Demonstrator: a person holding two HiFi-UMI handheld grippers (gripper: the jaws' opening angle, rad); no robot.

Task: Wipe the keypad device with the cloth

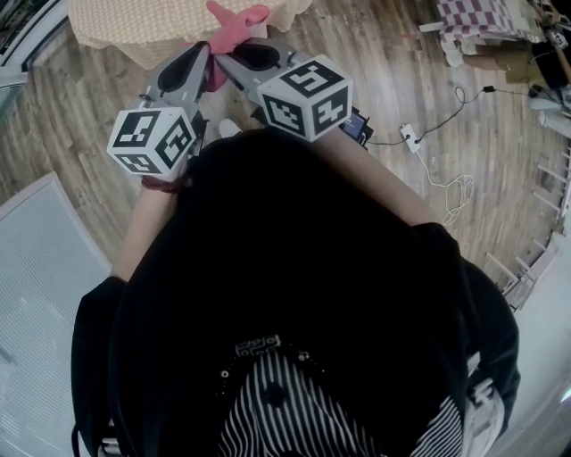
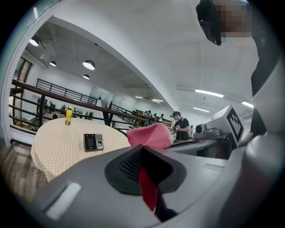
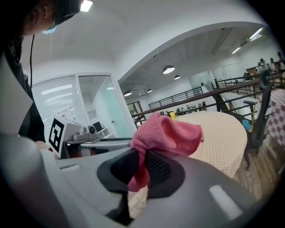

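Note:
A pink cloth [image 1: 237, 23] is bunched between my two grippers, which I hold raised in front of my chest. My right gripper [image 3: 142, 153] is shut on the cloth [image 3: 167, 133], whose bulk stands above the jaws. My left gripper [image 2: 142, 150] is shut on a strip of the same cloth [image 2: 148, 189], and the bunch [image 2: 149, 135] shows just past its tips. The keypad device [image 2: 93, 142], black with a small screen and keys, lies flat on a round table [image 2: 53, 147] with a beige dotted cover, well apart from both grippers. In the head view the gripper tips [image 1: 214, 55] meet near the table's edge [image 1: 134, 31].
A yellow bottle [image 2: 68, 116] stands at the table's far side. A power strip with a white cable [image 1: 410, 137] lies on the wooden floor to the right. An office chair [image 3: 258, 120] stands right of the table. Railings and several people are far behind.

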